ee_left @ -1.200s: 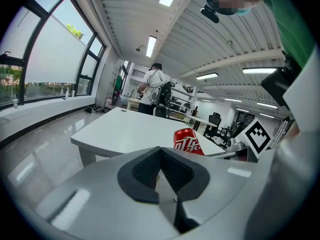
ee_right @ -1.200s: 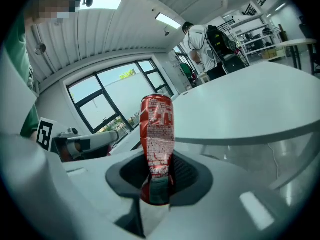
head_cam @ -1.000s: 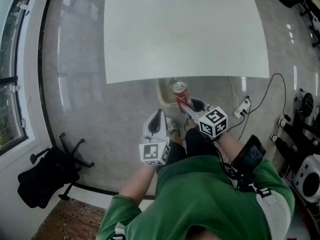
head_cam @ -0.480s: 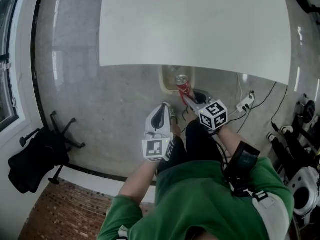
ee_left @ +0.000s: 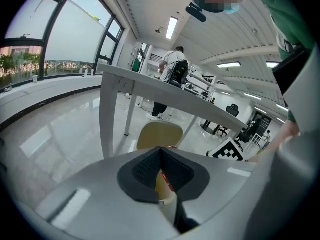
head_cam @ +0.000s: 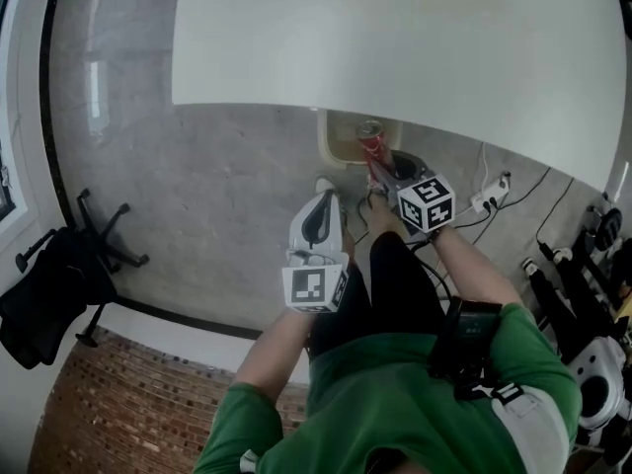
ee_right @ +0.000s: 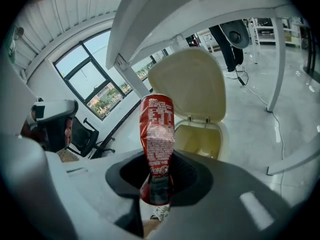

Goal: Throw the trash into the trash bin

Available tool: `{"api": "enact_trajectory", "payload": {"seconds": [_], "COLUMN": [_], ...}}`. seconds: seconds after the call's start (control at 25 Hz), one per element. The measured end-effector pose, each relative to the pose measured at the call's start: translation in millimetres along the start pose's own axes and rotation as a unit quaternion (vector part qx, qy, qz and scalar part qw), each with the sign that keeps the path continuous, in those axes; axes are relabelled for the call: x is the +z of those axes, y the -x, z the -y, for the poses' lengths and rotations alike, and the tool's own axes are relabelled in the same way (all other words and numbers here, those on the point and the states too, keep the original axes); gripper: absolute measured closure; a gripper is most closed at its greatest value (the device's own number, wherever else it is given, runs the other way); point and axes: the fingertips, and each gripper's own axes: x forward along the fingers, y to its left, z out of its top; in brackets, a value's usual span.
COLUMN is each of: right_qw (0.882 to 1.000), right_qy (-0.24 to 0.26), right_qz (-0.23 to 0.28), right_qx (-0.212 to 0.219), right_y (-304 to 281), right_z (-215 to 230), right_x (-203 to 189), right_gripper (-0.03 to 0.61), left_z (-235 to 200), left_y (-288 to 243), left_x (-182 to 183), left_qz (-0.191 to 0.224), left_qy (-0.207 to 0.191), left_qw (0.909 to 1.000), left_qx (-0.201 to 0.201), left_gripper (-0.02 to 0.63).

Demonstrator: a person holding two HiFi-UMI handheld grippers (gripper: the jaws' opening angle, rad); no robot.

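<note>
One can [ee_right: 157, 129] is pinched in my right gripper [ee_right: 157, 181]; my left gripper [ee_left: 161, 171] is closed, empty. Dropped early, it misses the bin [ee_right: 197, 138].

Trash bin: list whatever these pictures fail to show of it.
- Right gripper view: the red can and right tool cover the trash bin's floor; contents unknown.
- Left gripper view: the left tool hides its opening; only the lid shows.
- Head view: the table hides that lid.

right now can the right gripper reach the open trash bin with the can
Probably yes: the right gripper, jaws shut on the can, hangs near the trash bin; its lid stands up and nothing blocks the way.
</note>
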Motion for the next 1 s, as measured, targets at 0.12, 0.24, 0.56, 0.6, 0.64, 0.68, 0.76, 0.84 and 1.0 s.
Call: {"api": "enact_trajectory", "payload": {"seconds": [0.12, 0.24, 0.56, 0.6, 0.64, 0.68, 0.76, 0.84, 1.0], "right_qw": [1.0, 1.0, 0.998, 0.998, 0.998, 0.997, 0.996, 0.995, 0.991], "right_qy": [-0.002, -0.003, 0.005, 0.006, 0.008, 0.009, 0.01, 0.012, 0.0], "right_qz": [-0.014, -0.024, -0.04, -0.041, -0.043, -0.046, -0.055, -0.064, -0.081], "right_qx": [-0.006, -0.015, -0.044, -0.048, -0.052, -0.057, -0.069, -0.081, -0.104], "right_y": [-20.0, -40.0, -85.3, -90.6, -96.3, -102.0, -112.8, -123.0, -140.1], "right_z": [13.2, 24.5, 52.5, 54.4, 56.2, 58.2, 62.6, 66.9, 75.4], "right_x": [-13.6, -22.3, -37.1, -35.5, -33.8, -32.7, -32.1, -32.3, -36.0], "right_gripper": [0.471, 0.471, 0.471, 0.471, 0.471, 0.471, 0.471, 0.471, 0.471], "left_z": [-9.8, -21.3, -40.6, -43.3, -46.7, -50.5, -58.8, -67.3, -80.3], "left_y": [-3.5, -7.5, -20.2, -21.1, -21.8, -22.4, -23.3, -23.3, -20.2], "left_x": [-18.3, -34.1, -61.3, -62.6, -63.9, -65.3, -68.6, -71.2, -75.2], "left_qz": [-0.008, -0.015, -0.022, -0.022, -0.022, -0.022, -0.022, -0.022, -0.022], "left_qy": [0.008, 0.018, 0.034, 0.036, 0.037, 0.039, 0.045, 0.05, 0.054], "left_qw": [0.9999, 0.9997, 0.999, 0.999, 0.9989, 0.9988, 0.9984, 0.998, 0.9975], "left_qx": [0.004, 0.01, 0.016, 0.016, 0.017, 0.019, 0.025, 0.032, 0.041], "left_gripper": [0.607, 0.607, 0.607, 0.607, 0.607, 0.607, 0.607, 0.607, 0.607]}}
